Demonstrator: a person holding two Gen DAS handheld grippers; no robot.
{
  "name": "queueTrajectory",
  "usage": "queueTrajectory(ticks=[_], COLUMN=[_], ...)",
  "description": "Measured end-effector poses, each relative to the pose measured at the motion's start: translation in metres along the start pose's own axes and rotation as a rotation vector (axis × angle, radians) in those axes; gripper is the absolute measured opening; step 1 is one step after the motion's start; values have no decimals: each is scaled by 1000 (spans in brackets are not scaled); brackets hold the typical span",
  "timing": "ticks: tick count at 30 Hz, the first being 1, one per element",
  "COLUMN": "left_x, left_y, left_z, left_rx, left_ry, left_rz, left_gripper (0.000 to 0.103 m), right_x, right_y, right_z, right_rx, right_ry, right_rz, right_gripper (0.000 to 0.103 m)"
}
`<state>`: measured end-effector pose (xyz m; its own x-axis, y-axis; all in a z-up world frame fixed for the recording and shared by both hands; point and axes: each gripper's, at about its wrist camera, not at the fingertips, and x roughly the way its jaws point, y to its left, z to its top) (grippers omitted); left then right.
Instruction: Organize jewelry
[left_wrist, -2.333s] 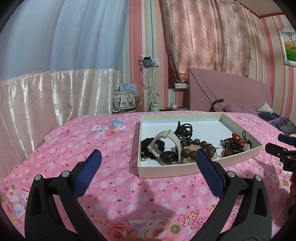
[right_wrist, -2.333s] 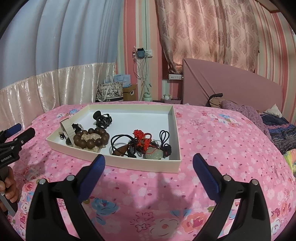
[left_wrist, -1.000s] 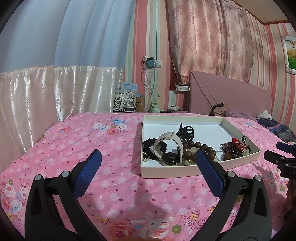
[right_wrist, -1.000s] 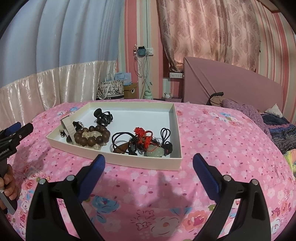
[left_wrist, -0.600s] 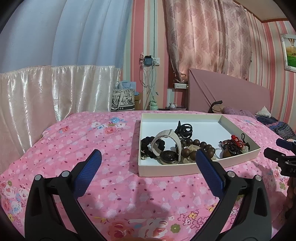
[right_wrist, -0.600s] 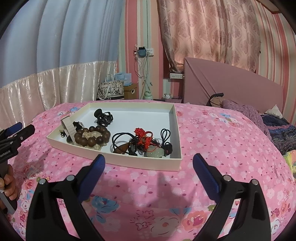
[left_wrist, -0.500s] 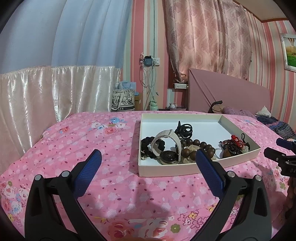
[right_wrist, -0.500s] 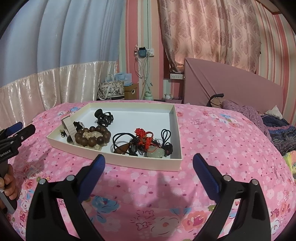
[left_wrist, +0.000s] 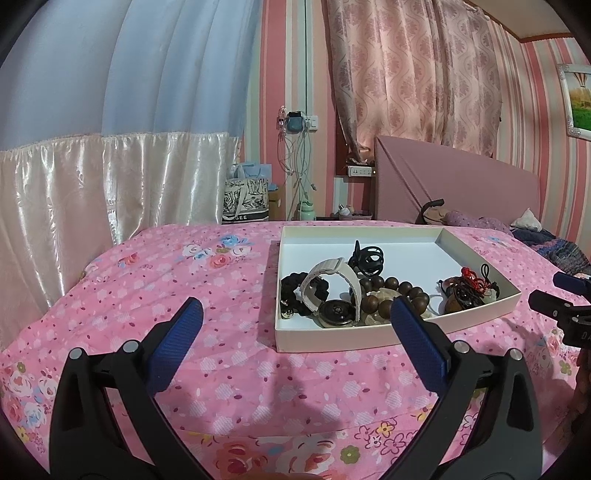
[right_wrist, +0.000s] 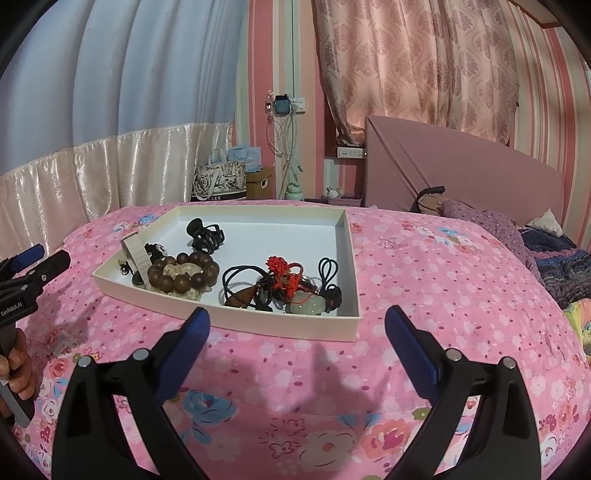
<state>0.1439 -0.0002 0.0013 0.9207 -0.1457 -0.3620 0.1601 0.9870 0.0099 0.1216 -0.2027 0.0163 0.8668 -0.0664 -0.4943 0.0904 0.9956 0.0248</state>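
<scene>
A shallow white tray (left_wrist: 332, 338) (right_wrist: 280, 325) lies on the pink floral bedspread and holds jewelry. Inside are a beige-strapped watch (left_wrist: 334, 280), a brown wooden bead bracelet (left_wrist: 391, 293) (right_wrist: 183, 275), a black hair claw (left_wrist: 365, 258) (right_wrist: 205, 232), a black scrunchie (left_wrist: 295, 291), black cords with a red knot (right_wrist: 282, 275) and a pale green pendant (right_wrist: 308, 304). My left gripper (left_wrist: 295, 325) is open, held short of the tray's near left corner. My right gripper (right_wrist: 297, 330) is open, just before the tray's near edge. Both hold nothing.
The bedspread (left_wrist: 166, 280) slopes away on all sides. A pink headboard (right_wrist: 461, 173) and pillows (right_wrist: 491, 218) lie at the back right. A patterned bag (left_wrist: 245, 201) and shiny curtain (left_wrist: 92, 192) stand past the far edge. A hand (right_wrist: 16, 365) holds the other gripper's grip.
Almost nothing has moved; both views shifted only slightly over the last two seconds. Both grippers stay open and the tray's contents are untouched.
</scene>
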Motion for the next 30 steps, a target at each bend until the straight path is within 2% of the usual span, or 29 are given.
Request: queueTrajectory(ticks=[11, 30], left_x=[0, -3], left_y=[-2, -2], left_z=[-1, -1], left_rx=[2, 12], left_ry=[6, 2], left_rz=[5, 7], left_gripper=[100, 100], right_x=[4, 4], right_y=[-4, -3], right_z=[-2, -3], right_rx=[-11, -10], right_ry=[8, 14], right_rz=[-40, -37], right_gripper=[95, 95])
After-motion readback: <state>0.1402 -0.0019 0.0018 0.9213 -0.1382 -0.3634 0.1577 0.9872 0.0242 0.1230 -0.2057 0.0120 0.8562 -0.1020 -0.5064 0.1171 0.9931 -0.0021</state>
